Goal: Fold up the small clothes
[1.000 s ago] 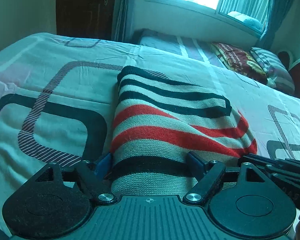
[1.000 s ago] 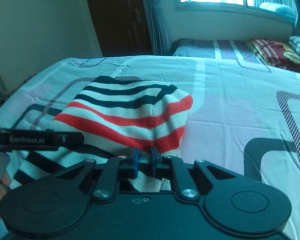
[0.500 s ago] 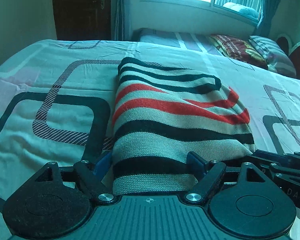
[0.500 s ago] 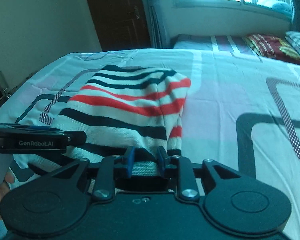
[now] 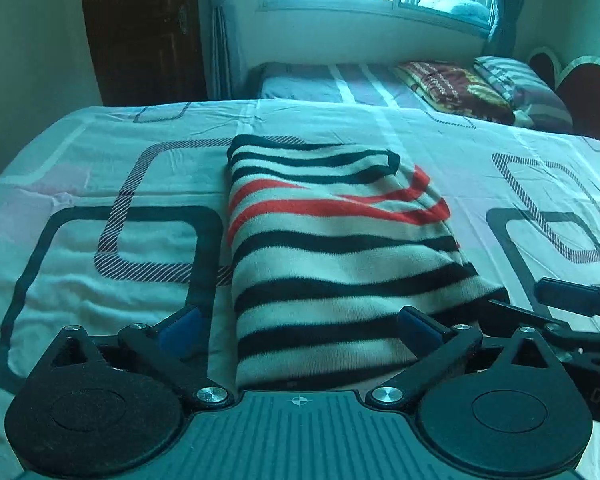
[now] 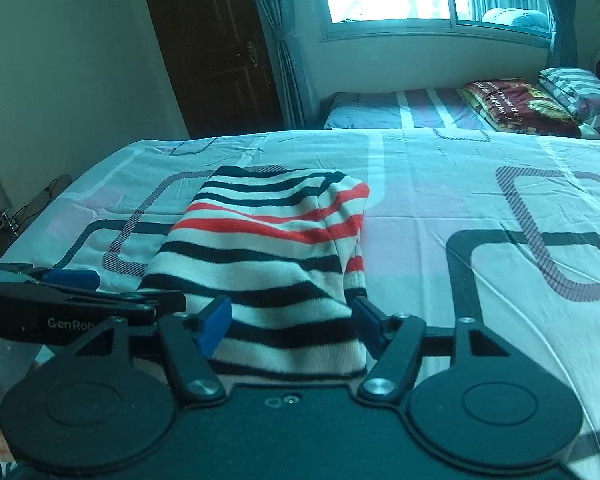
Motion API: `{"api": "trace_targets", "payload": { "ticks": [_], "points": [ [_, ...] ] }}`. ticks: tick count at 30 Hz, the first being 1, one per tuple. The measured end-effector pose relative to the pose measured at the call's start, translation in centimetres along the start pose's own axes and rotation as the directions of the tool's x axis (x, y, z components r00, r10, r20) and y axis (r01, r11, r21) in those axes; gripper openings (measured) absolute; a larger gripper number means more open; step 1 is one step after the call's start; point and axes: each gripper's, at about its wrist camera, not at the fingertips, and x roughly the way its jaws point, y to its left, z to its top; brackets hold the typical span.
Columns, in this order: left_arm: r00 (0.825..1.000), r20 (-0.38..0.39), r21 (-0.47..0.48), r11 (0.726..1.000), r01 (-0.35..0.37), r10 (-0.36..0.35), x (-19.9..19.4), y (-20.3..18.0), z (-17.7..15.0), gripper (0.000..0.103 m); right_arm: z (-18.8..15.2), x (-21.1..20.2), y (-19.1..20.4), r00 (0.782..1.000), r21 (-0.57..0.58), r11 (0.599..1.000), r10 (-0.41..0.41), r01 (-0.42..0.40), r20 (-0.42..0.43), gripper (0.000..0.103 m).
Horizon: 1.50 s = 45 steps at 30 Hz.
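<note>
A folded knit garment (image 5: 332,248) with black, white and red stripes lies on the bed; it also shows in the right wrist view (image 6: 268,248). My left gripper (image 5: 300,324) is open, its blue-padded fingers spread either side of the garment's near edge. My right gripper (image 6: 290,316) is open too, its fingers spread around the near right corner of the garment. The right gripper shows at the right edge of the left wrist view (image 5: 572,300); the left gripper shows at the left of the right wrist view (image 6: 68,300).
The bed sheet (image 5: 100,200) is pale with dark rounded-square patterns. A second bed (image 6: 400,114) with a dark red blanket (image 6: 516,104) and pillow lies behind, under a window. A dark door (image 6: 212,40) stands at the back left.
My right gripper was shut on the garment's near edge and has opened wide. The garment has settled flat on the bed. Both grippers have drawn back slightly.
</note>
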Motion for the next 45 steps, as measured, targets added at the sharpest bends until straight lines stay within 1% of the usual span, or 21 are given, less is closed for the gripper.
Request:
{"api": "trace_targets", "payload": {
  "ticks": [1,3,5,7,9,10,13,17,19,21,26,29,32,34,36,37,40,42,43,44,45],
  "points": [
    [1.0,-0.002,-0.004,1.0,-0.006,0.006,-0.7,0.1,-0.2,0.103,-0.3,-0.7,0.2,1.0,0.004,1.0,-0.004,0.004,0.002,0.071],
    [1.0,-0.006,-0.017,1.0,-0.025,0.024,-2.2,0.3,-0.6,0.103,-0.8,-2.3,0.5,1.0,0.01,1.0,-0.004,0.004,0.004,0.079],
    [1.0,-0.018,-0.021,1.0,-0.019,0.019,-3.6,0.6,-0.9,0.103,-1.3,-4.0,0.7,1.0,0.015,1.0,0.0,0.0,0.013,0.084],
    [1.0,0.019,-0.026,0.999,-0.021,0.021,-5.6,0.9,-1.5,0.103,-1.7,-5.8,1.1,1.0,0.018,1.0,0.007,-0.007,0.02,0.087],
    [0.998,0.061,-0.023,1.0,-0.02,0.022,-7.8,1.1,-2.1,0.103,-1.9,-7.4,1.5,1.0,0.014,1.0,0.01,-0.01,0.025,0.094],
    [0.996,0.083,-0.019,1.0,-0.024,0.026,-9.0,1.2,-2.4,0.103,-1.9,-8.3,1.7,1.0,0.009,1.0,0.01,-0.01,0.028,0.096],
    [0.986,0.161,-0.022,0.999,-0.042,0.045,-12.8,1.2,-3.3,0.103,-2.2,-10.5,2.4,1.0,-0.01,1.0,0.007,-0.006,0.027,0.101],
    [0.983,0.181,-0.01,0.999,-0.031,0.033,-16.5,0.6,-4.3,0.103,-2.5,-12.9,3.0,1.0,-0.012,1.0,0.005,-0.005,0.011,0.102],
    [0.985,0.17,-0.024,0.999,-0.032,0.035,-17.8,0.0,-4.9,0.103,-2.9,-14.0,3.1,1.0,-0.014,1.0,0.005,-0.005,0.003,0.102],
    [0.987,0.157,-0.033,0.999,-0.008,0.013,-18.9,-0.7,-5.8,0.103,-3.4,-15.0,3.1,1.0,-0.034,0.999,0.0,0.0,0.006,0.102],
    [0.992,0.114,-0.064,0.996,0.063,-0.056,-21.1,-2.2,-8.5,0.103,-5.3,-18.2,2.5,0.999,-0.065,0.998,-0.015,0.018,0.048,0.102],
    [0.991,0.115,-0.065,0.996,0.068,-0.061,-22.6,-3.4,-10.1,0.103,-6.4,-19.9,1.9,0.998,-0.068,0.997,-0.04,0.044,0.057,0.102],
    [0.991,0.128,-0.04,0.999,0.032,-0.027,-24.3,-4.7,-11.2,0.103,-7.4,-21.5,1.3,0.997,-0.073,0.996,-0.05,0.055,0.066,0.102],
    [0.989,0.147,-0.013,1.0,-0.015,0.017,-25.5,-5.6,-11.9,0.103,-7.9,-22.4,1.0,0.996,-0.079,0.995,-0.052,0.058,0.069,0.102],
    [0.989,0.137,-0.026,0.998,-0.054,0.057,-26.6,-6.4,-12.4,0.103,-8.6,-23.2,0.7,0.996,-0.072,0.996,-0.051,0.056,0.071,0.102],
    [0.988,0.137,-0.04,0.997,-0.06,0.065,-27.0,-6.7,-12.6,0.103,-8.8,-23.5,0.6,0.997,-0.07,0.996,-0.045,0.049,0.068,0.102],
    [0.982,0.173,-0.078,0.995,-0.056,0.069,-28.3,-7.4,-13.7,0.103,-9.2,-24.3,0.5,0.997,-0.075,0.996,-0.043,0.048,0.062,0.102],
    [0.977,0.192,-0.057,0.995,-0.084,0.093,-29.1,-8.1,-14.3,0.103,-9.4,-24.8,0.5,0.996,-0.084,0.995,-0.053,0.059,0.067,0.102],
    [0.971,0.215,-0.046,0.994,-0.095,0.103,-29.5,-8.1,-14.4,0.103,-9.4,-24.9,0.6,0.996,-0.09,0.994,-0.059,0.065,0.066,0.102],
    [0.964,0.236,-0.051,0.993,-0.11,0.119,-30.0,-8.3,-14.6,0.103,-9.4,-25.1,0.5,0.996,-0.091,0.993,-0.063,0.069,0.07,0.102],
    [0.962,0.242,-0.052,0.992,-0.118,0.127,-30.3,-8.3,-14.7,0.103,-9.5,-25.3,0.5,0.994,-0.085,0.993,-0.072,0.079,0.076,0.102]
  ]
}}
